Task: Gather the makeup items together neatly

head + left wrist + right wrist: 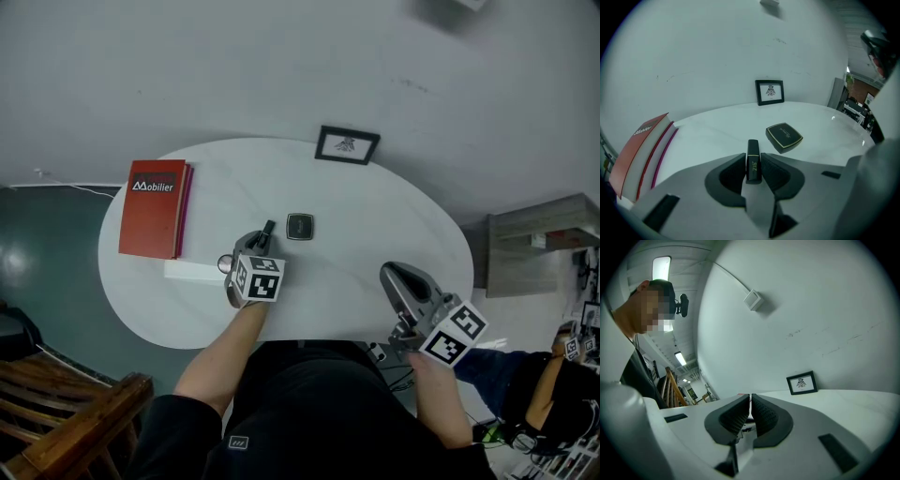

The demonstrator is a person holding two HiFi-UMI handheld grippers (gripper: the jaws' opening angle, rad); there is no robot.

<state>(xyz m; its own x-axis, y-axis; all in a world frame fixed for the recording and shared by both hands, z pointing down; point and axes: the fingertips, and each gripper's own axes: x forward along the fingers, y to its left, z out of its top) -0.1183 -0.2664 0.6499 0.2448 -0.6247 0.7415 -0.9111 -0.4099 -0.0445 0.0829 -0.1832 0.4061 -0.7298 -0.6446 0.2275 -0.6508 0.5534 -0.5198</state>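
Lipstick tube (753,160) is pinched between the left gripper's (254,242) jaws around the middle of the white oval tabletop (394,220), just left of the black compact (299,226). Only its tip pokes out in the head view. The right gripper (750,409) is closed up tight with nothing in it, over the near right edge. Something small and round beside the left gripper is mostly hidden, can't tell what it is. The red book (153,206) sits at the left edge.

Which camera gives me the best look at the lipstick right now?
The left gripper view: the lipstick sits centre frame, clamped in the jaws of the left hand-held gripper, print on its side visible. The head view shows only its dark end poking past that gripper. The right gripper view misses it.
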